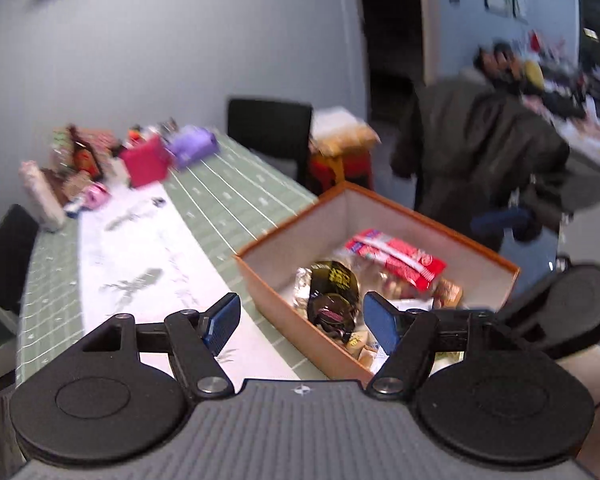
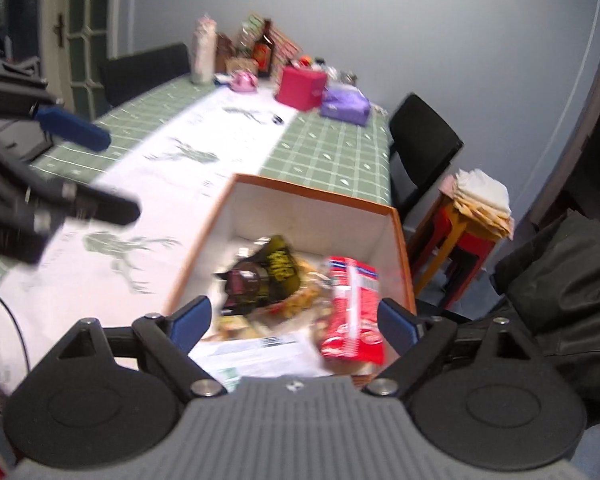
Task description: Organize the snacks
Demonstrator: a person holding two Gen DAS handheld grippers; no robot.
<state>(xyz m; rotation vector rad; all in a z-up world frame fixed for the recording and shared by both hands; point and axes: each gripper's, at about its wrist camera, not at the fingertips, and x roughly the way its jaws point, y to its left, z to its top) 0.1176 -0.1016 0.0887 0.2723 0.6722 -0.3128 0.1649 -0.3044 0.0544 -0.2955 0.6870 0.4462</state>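
An orange box (image 1: 284, 300) (image 2: 316, 196) with white inner walls stands on the table's near right part. Inside lie a red snack packet (image 1: 396, 260) (image 2: 354, 316), a dark packet with yellow print (image 1: 334, 292) (image 2: 268, 276) and several pale wrappers. My left gripper (image 1: 300, 314) hovers over the box's near left wall, open and empty; in the right wrist view the left gripper (image 2: 120, 176) is at the left, above the runner. My right gripper (image 2: 296, 318) hangs open above the box's near end, with the red packet lying in the box below it, blurred.
The table has a green checked cloth (image 2: 332, 152) and a white runner (image 1: 140, 256). At its far end are a pink box (image 2: 300, 88), a purple packet (image 2: 344, 106) and a bottle (image 2: 264, 50). Black chairs (image 2: 420, 140), a red stool (image 2: 460, 240) and a dark jacket (image 2: 560, 280) stand to the right.
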